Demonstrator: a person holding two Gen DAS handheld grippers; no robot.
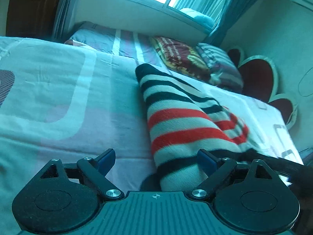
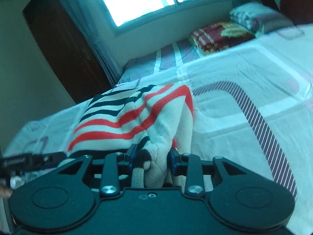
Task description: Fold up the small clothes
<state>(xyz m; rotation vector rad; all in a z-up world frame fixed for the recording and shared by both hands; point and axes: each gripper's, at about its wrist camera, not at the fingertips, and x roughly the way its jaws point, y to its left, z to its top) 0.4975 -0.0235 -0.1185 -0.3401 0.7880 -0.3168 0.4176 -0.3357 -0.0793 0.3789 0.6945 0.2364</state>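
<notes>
I see open bed (image 1: 58, 101) left of the striped sweater (image 1: 176, 121); folded blankets (image 1: 180, 56) block the far edge.

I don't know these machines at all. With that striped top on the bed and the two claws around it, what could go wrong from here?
1. The right gripper pinches only a bunched edge of the striped sweater; it might slip out.
2. The left gripper stands open, holding nothing, so lifting may drag the sweater crooked across the bedsheet.
</notes>
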